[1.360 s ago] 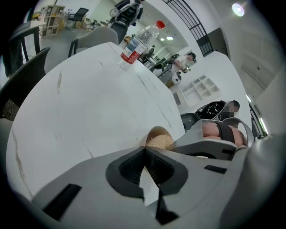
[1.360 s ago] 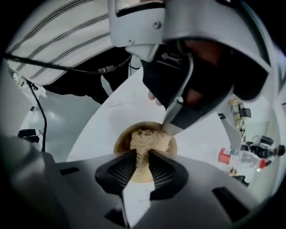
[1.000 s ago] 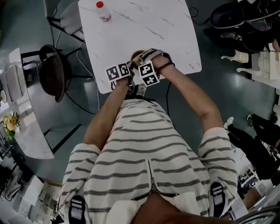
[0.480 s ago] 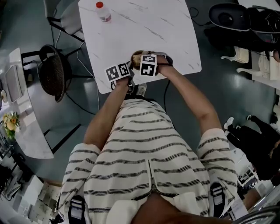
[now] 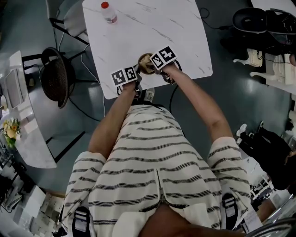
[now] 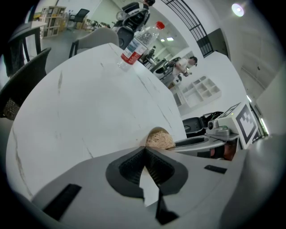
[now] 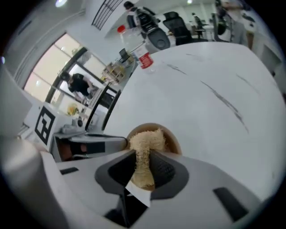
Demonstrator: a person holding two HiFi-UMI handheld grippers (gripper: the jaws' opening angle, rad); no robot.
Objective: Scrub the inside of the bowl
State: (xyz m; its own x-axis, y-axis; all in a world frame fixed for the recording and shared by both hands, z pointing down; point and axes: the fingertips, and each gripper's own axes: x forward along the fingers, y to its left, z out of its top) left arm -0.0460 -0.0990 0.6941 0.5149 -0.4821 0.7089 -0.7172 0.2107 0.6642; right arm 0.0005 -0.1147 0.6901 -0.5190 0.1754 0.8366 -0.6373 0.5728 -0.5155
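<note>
Wooden bowl point(image 7: 175, 142) is sitting near the table's point(image 5: 152, 28) front edge, its rim being pinched by the closed left gripper point(image 6: 145, 154). Fibre scrubber point(image 7: 145, 141) is being clamped by the right gripper point(image 7: 143, 166). Downward pressure should be applied and the walls swept in circles.

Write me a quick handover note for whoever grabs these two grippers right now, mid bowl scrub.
Left gripper: jaws together at the near rim of the tan wooden bowl, apparently pinching it steady.
Right gripper: shut on the tan fibrous scrubbing pad, whose end sits inside the bowl.
Bowl stands near the white marble table's near edge; clear red-capped water bottle at the far corner.
Done: bowl braced, pad in. To do: scrub round the inside; how clean it is cannot be seen.
</note>
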